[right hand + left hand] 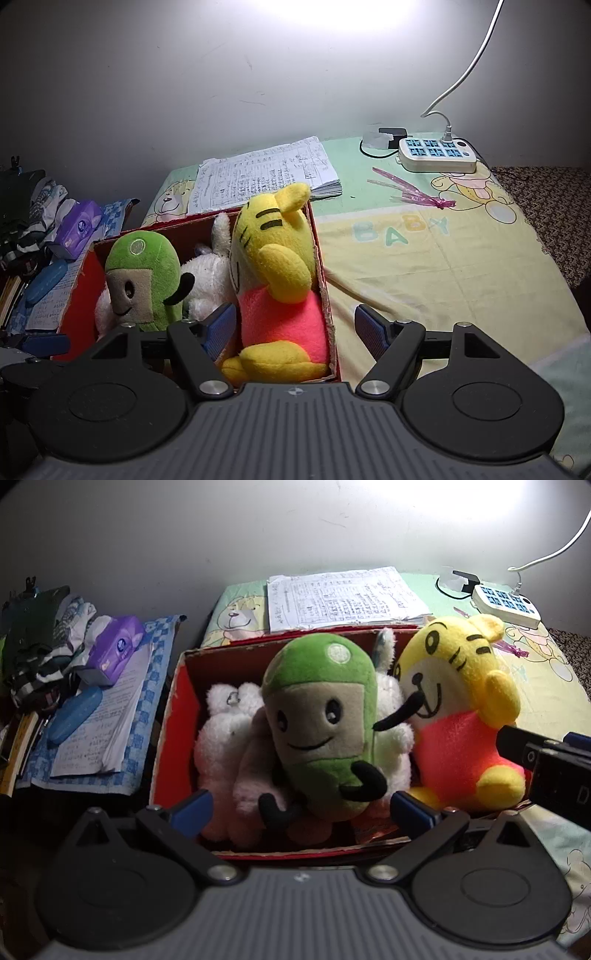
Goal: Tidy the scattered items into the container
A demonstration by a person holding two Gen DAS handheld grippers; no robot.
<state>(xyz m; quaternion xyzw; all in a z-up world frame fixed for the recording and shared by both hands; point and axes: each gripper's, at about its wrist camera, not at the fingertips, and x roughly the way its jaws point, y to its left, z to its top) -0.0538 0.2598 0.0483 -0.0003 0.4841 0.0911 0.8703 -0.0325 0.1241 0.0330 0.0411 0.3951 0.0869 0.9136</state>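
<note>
Plush toys [325, 723] fill red box [79, 291]; papers [262, 173] behind; left gripper [301, 808] and right gripper [295, 328] gape empty

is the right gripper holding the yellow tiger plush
No, the right gripper is open, its fingers spread either side of the yellow tiger plush, which sits in the red box.

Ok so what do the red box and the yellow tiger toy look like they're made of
The red box looks like cardboard with a red printed surface: its rim is frayed and shows pale, raw edges. The yellow tiger toy looks like short-pile plush fabric, matte and fuzzy, with soft rounded limbs; the black stripes may be stitched or printed, hard to tell.
</note>
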